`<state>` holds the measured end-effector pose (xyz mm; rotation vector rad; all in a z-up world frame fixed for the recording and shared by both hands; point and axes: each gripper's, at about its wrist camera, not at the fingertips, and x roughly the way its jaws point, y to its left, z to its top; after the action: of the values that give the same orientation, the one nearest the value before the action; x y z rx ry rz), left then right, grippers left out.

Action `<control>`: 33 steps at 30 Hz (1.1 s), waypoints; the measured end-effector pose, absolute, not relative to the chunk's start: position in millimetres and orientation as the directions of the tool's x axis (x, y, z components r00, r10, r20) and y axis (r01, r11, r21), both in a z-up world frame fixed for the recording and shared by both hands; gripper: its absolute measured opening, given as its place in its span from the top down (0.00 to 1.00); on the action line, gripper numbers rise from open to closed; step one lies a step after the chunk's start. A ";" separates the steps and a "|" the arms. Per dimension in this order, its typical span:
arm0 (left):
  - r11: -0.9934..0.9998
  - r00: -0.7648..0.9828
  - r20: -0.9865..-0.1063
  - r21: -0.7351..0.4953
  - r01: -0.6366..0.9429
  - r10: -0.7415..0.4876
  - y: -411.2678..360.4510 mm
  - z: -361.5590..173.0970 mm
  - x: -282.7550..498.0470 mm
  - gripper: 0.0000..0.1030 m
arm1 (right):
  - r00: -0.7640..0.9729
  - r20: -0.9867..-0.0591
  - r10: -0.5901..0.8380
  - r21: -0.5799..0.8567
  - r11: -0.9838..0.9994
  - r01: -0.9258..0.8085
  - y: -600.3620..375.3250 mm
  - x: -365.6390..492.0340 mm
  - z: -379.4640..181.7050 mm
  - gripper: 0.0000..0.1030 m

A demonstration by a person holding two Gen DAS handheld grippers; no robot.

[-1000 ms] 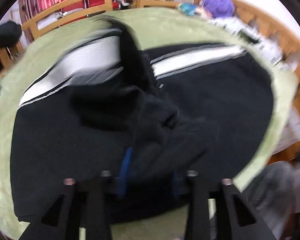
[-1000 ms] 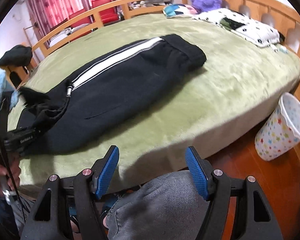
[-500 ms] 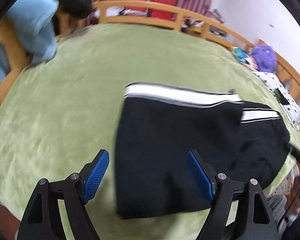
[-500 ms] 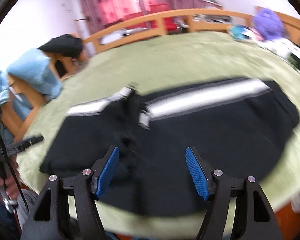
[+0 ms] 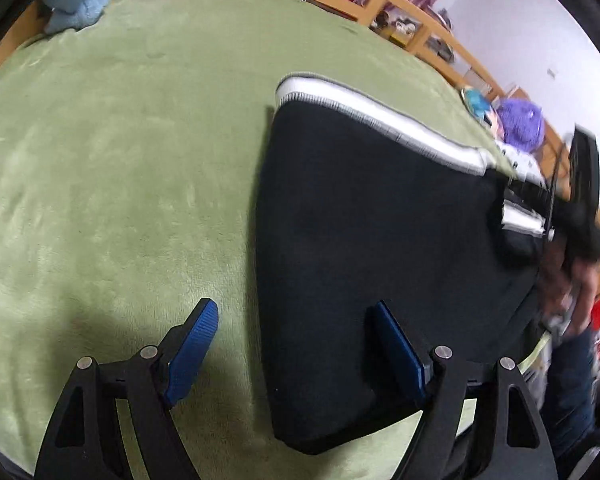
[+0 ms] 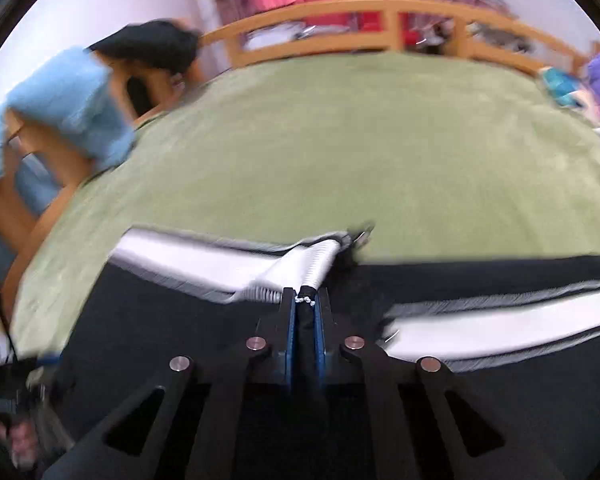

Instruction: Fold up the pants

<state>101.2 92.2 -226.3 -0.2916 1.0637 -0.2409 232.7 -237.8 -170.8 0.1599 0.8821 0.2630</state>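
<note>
Black pants point(image 5: 380, 220) with a white side stripe point(image 5: 400, 124) lie folded on the green blanket point(image 5: 120, 160). My left gripper point(image 5: 294, 312) hovers open over the pants' near left edge, with nothing pinched between its blue pads point(image 5: 196, 344). My right gripper point(image 6: 305, 294) is shut on a pinch of the black pants point(image 6: 560, 380) beside the white stripe point(image 6: 228, 260), lifting a small ridge of fabric. In the left wrist view that gripper's body point(image 5: 580, 200) and the person's hand show blurred at the pants' far right end.
A wooden bed rail point(image 6: 380, 12) runs along the far side. Light blue cloth point(image 6: 68, 100) and a black garment point(image 6: 152, 44) hang on a chair at the left. A purple plush point(image 5: 520, 120) sits at the bed's far right. The blanket point(image 6: 380, 140) stretches beyond the pants.
The left gripper let go of the bunched pants, opened and swung to their left edge. The right gripper moved from the bedside over the pants and shut on fabric by the stripe.
</note>
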 end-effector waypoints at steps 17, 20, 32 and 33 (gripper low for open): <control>0.917 0.459 -0.802 -0.391 0.077 -0.381 80.3 -216.5 91.5 0.23 | 0.469 -0.799 0.376 0.317 0.927 -0.202 -242.9 124.3 -169.2 0.75; 0.926 0.461 -0.811 -0.372 0.068 -0.360 77.8 -214.7 92.2 0.25 | 0.525 -0.777 0.347 0.240 0.935 -0.263 -230.2 110.7 -165.6 0.85; 0.938 0.485 -0.809 -0.338 0.081 -0.333 78.3 -198.4 89.5 0.23 | 0.480 -0.777 0.408 0.304 0.910 -0.282 -240.5 77.1 -186.9 0.83; 0.937 0.479 -0.811 -0.341 0.079 -0.335 78.8 -200.0 89.7 0.23 | 0.482 -0.772 0.413 0.298 0.906 -0.300 -240.4 77.4 -179.5 0.78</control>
<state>89.7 78.8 -200.0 -0.2729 1.0437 -0.2565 77.4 -240.4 -179.5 0.1283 0.9753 0.4358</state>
